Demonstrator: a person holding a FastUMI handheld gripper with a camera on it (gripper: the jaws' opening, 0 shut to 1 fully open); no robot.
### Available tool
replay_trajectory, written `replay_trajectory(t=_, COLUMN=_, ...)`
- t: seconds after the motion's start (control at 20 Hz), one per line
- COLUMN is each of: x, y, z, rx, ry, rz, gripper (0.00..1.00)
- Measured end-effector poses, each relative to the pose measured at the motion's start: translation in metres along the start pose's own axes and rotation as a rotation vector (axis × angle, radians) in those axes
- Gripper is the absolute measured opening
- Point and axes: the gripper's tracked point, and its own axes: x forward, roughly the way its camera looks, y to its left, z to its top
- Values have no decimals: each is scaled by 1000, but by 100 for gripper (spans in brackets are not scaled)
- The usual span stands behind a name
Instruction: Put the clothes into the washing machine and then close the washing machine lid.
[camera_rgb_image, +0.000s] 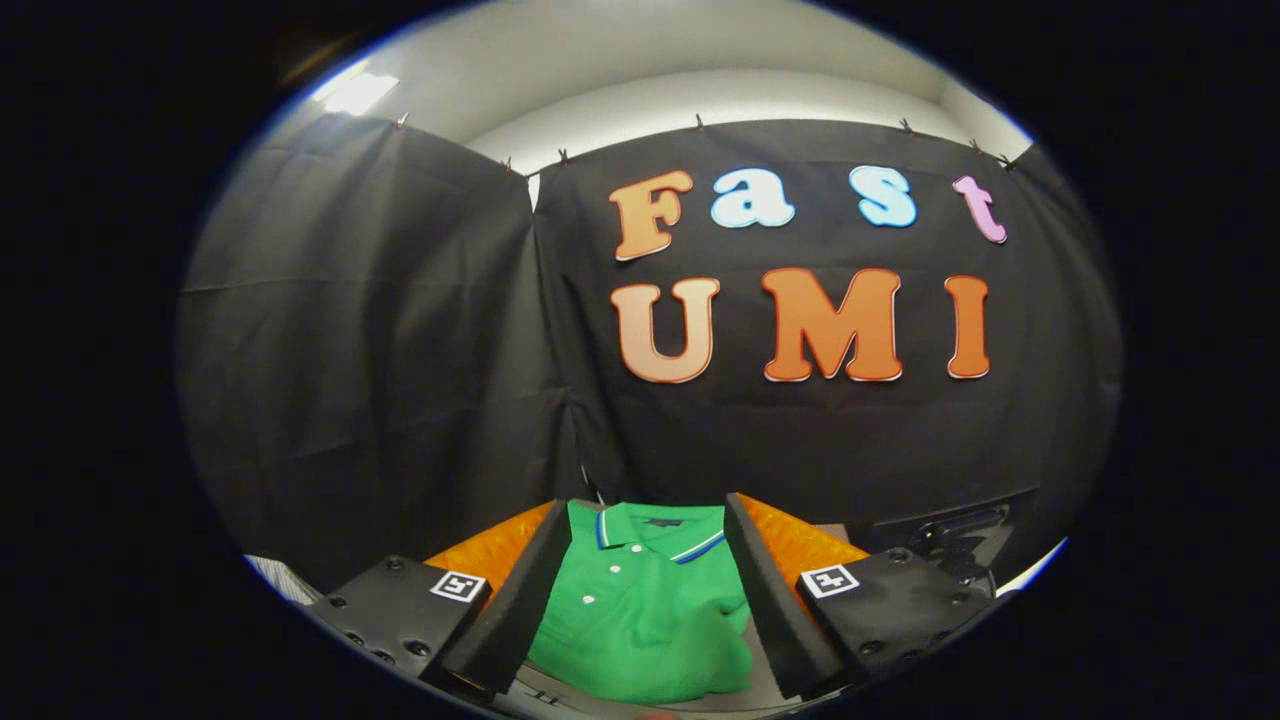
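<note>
The gripper (640, 600) hangs with its fingers spread wide, holding nothing. A folded green polo shirt (645, 610) lies between and just under them, collar at the far end, on an orange surface (800, 545). I'd say the pickup has not begun: next, lower and pinch the cloth. Far right sits a dark hinged piece (955, 535), unclear.

Booth hung with black cloth

Black cloth wall (380, 330) clipped along its top, pale ceiling (700, 70) above, a bright light (355, 92) glowing over the cloth's corner.
</note>
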Motion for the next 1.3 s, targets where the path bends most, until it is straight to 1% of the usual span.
replay_trajectory(t=0.1, x=21, y=25, z=-13, rx=89, ry=59, rz=29, gripper=98)
replay_trajectory(t=0.15, x=32, y=31, z=-17, rx=113, ry=83, rz=16, gripper=99)
replay_trajectory(t=0.3, x=55, y=26, z=-39, rx=78, ry=188, rz=-88, gripper=99)
replay_trajectory(t=0.4, x=63, y=28, z=-64, rx=60, ry=271, rz=-136, gripper=99)
replay_trajectory(t=0.55, x=74, y=23, z=-92, rx=65, ry=380, rz=-179, gripper=100)
replay_trajectory(t=0.7, x=78, y=18, z=-110, rx=105, ry=450, rz=-210, gripper=100)
replay_trajectory(t=0.9, x=78, y=15, z=-123, rx=160, ry=481, rz=-230, gripper=100)
replay_trajectory(t=1.05, x=81, y=12, z=-129, rx=138, ry=489, rz=-240, gripper=99)
replay_trajectory(t=1.2, x=81, y=14, z=-129, rx=86, ry=517, rz=-223, gripper=99)
replay_trajectory(t=1.25, x=80, y=15, z=-129, rx=98, ry=521, rz=-215, gripper=99)
replay_trajectory(t=1.3, x=78, y=15, z=-129, rx=112, ry=518, rz=-213, gripper=97)
